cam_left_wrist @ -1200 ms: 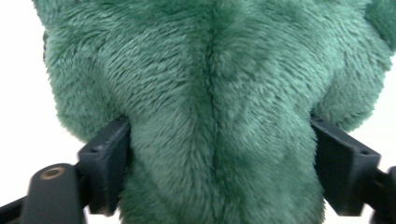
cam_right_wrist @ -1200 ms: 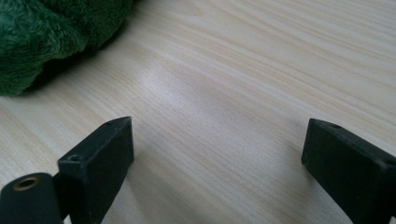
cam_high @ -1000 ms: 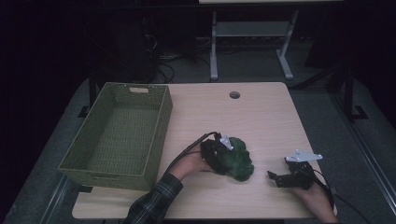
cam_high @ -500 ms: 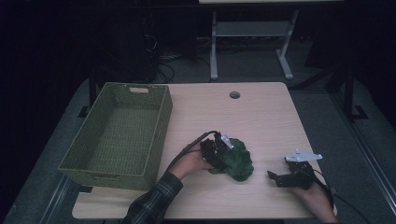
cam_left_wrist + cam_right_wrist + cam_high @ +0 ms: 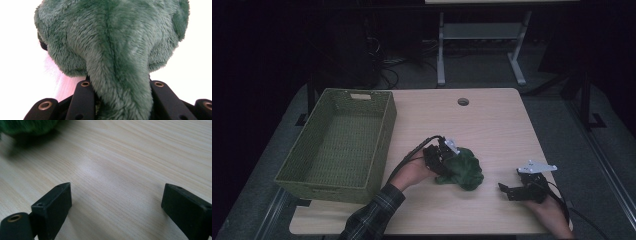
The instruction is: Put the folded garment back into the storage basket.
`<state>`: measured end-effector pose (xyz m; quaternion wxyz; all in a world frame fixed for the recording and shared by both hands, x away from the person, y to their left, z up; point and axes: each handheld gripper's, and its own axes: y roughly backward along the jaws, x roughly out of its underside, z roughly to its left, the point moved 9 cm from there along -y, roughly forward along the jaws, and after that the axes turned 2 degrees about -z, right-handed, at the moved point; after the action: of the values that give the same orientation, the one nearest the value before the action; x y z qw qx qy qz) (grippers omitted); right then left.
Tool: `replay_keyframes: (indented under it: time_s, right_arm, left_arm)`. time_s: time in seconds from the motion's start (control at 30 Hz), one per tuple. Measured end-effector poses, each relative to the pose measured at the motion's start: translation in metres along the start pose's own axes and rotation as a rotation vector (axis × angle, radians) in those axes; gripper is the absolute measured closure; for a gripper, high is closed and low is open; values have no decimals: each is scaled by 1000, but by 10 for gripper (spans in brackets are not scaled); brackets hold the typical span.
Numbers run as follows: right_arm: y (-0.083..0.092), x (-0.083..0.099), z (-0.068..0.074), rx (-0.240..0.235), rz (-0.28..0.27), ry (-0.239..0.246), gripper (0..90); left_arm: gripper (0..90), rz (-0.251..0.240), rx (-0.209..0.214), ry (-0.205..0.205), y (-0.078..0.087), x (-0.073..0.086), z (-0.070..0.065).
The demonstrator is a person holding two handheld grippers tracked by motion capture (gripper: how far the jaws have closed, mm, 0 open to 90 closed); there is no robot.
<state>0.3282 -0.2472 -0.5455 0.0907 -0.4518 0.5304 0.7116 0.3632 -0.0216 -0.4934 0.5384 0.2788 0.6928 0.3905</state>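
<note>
A dark green plush toy (image 5: 466,171) lies on the pale wooden table (image 5: 492,125), right of the middle. My left gripper (image 5: 446,161) comes at it from the left, and its jaws have just been closing with the plush between them. In the left gripper view the green fur (image 5: 112,45) bulges up from between the two black fingers (image 5: 83,97), which squeeze its lower end. My right gripper (image 5: 507,190) rests near the front right of the table, pointing left towards the toy. Its jaws (image 5: 116,195) stand wide open over bare wood, with a bit of the plush (image 5: 27,126) at the far left.
A green woven basket (image 5: 382,150) stands empty on the left of the table, its long side close to my left hand. A round cable hole (image 5: 463,102) sits near the table's far edge. A metal frame stands on the dark floor beyond.
The left gripper's jaws have closed on the plush, and the hand has risen a little, bunching the toy. The right gripper has stayed where it was.
</note>
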Motion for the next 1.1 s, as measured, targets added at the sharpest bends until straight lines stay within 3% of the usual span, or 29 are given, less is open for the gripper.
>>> replay_keyframes:
  time_s: [0.3,0.63,0.87,1.1]
  right_arm:
    - [0,0,0,0,0,0,89]
    - [0,0,0,0,0,-1,89]
    - [0,0,0,0,0,-2,88]
    - [0,0,0,0,-1,-2,89]
  left_arm:
    - [694,-40,-19,21,36,-8,0]
    - [695,-108,-60,52,90,-12,8]
    - [695,-127,-107,68,124,-4,19]
    - [694,-141,-141,93,147,7,28]
